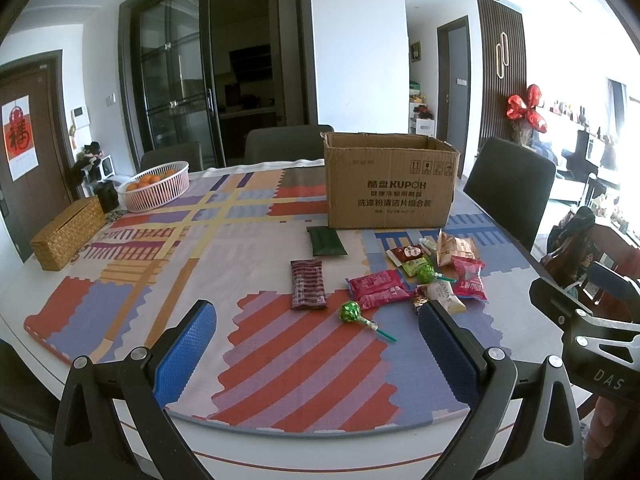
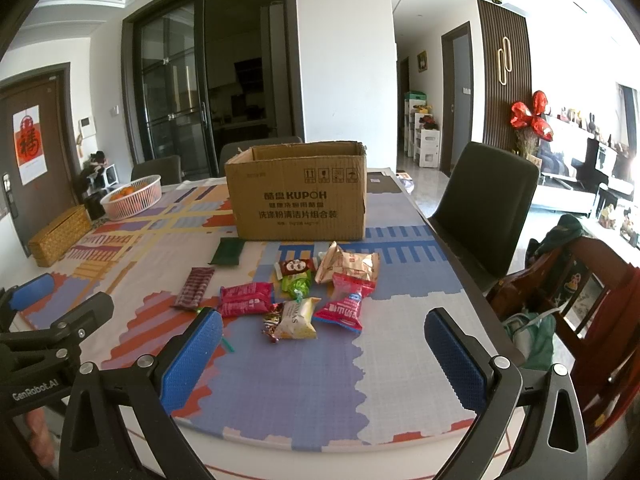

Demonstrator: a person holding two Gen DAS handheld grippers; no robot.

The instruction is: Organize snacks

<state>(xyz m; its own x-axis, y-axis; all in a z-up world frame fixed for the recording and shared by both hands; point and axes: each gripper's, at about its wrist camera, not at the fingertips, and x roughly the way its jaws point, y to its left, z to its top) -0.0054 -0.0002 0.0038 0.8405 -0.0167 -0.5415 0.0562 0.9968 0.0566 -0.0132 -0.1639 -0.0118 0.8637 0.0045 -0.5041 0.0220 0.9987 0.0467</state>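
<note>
An open cardboard box (image 1: 390, 184) (image 2: 298, 196) stands on the patterned table mat. In front of it lie several snacks: a dark green packet (image 1: 326, 241) (image 2: 227, 252), a maroon striped bar (image 1: 307, 290) (image 2: 195, 287), a magenta packet (image 1: 378, 288) (image 2: 246, 299), a red packet (image 1: 469, 283) (image 2: 346, 306), a cream packet (image 2: 298, 318) and a green lollipop (image 1: 352, 314). My left gripper (image 1: 316, 356) hangs open above the near mat, just short of the lollipop. My right gripper (image 2: 324, 356) is open too, just short of the cream packet.
A white basket of oranges (image 1: 158, 186) (image 2: 132, 196) and a woven box (image 1: 68, 232) (image 2: 60, 235) sit at the table's left. Dark chairs (image 1: 510, 188) (image 2: 486, 208) stand around the table. A wooden chair (image 2: 580, 280) with clothes stands at the right.
</note>
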